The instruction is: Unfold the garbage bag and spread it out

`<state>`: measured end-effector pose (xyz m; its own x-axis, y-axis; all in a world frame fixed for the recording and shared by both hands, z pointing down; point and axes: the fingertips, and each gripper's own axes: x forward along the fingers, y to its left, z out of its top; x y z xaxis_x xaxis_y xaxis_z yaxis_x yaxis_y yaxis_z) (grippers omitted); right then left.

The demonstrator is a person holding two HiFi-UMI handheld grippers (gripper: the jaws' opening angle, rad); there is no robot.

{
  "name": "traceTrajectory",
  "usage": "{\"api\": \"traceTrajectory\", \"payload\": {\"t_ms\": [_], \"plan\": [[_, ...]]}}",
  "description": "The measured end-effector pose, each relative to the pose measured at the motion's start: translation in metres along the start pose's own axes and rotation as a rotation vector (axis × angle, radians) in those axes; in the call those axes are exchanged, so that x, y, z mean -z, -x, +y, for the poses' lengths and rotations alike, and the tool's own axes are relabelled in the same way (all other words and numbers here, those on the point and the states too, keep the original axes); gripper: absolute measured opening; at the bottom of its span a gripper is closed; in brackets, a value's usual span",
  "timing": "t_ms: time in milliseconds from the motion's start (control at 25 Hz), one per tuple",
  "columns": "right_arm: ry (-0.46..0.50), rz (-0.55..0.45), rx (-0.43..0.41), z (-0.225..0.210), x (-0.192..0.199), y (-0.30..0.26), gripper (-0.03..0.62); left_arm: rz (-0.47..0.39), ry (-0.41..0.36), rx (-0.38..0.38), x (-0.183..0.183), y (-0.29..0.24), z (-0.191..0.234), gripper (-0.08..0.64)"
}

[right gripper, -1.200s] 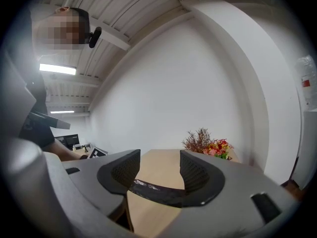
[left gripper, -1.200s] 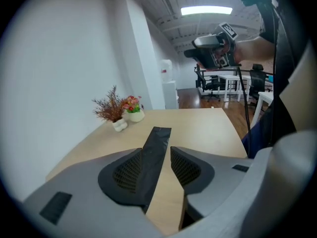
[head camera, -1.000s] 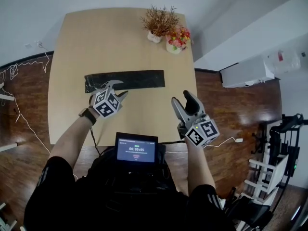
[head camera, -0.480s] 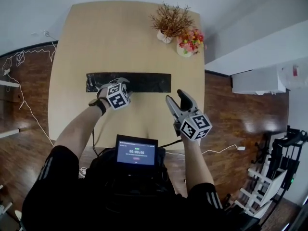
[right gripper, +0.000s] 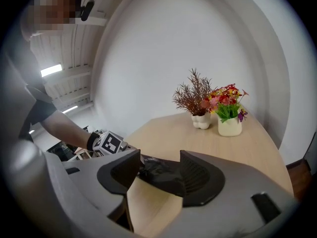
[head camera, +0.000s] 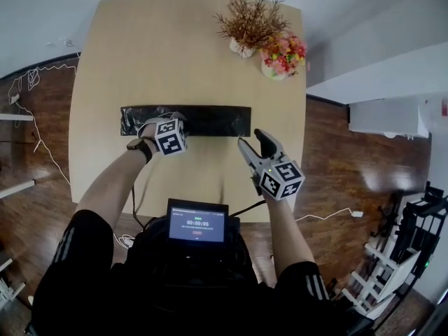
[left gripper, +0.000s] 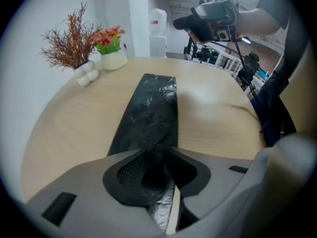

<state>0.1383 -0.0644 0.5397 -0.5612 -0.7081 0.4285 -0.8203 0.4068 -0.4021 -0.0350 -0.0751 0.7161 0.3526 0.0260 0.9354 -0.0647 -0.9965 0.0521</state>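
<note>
The black garbage bag (head camera: 210, 120) lies folded in a long flat strip across the middle of the wooden table (head camera: 140, 47). My left gripper (head camera: 169, 119) is down on the strip's left part. In the left gripper view its jaws straddle the bag (left gripper: 151, 108) and are closing, with film bunched between the pads (left gripper: 124, 175) but not clamped. My right gripper (head camera: 253, 143) hovers just before the strip's right end, jaws open and empty. In the right gripper view that end of the bag (right gripper: 158, 175) shows between and beyond the jaws.
A dried plant in a white vase (head camera: 245, 26) and a pot of coloured flowers (head camera: 283, 54) stand at the table's far right corner. A small screen (head camera: 198, 222) sits at the near edge by my body. Cables lie on the wooden floor (head camera: 28, 89).
My left gripper has moved forward from the near side onto the bag and its jaws have narrowed. My right gripper has come forward toward the bag's right end.
</note>
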Motion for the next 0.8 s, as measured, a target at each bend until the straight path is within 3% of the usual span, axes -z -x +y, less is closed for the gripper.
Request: {"api": "traceTrajectory", "payload": {"t_ms": [320,680,800], "plan": [[-0.027,0.017,-0.008,-0.007,0.012,-0.013,0.253,0.005,0.068,0.059,0.004,-0.001,-0.002,0.003],[0.001,0.045,0.015,-0.019,0.023,-0.016,0.253,-0.089,0.197,0.139,-0.022,0.042,0.002,0.003],[0.068,0.09,0.035,-0.028,0.034,-0.018,0.253,-0.1,0.213,0.152,-0.026,0.053,0.013,0.003]]}}
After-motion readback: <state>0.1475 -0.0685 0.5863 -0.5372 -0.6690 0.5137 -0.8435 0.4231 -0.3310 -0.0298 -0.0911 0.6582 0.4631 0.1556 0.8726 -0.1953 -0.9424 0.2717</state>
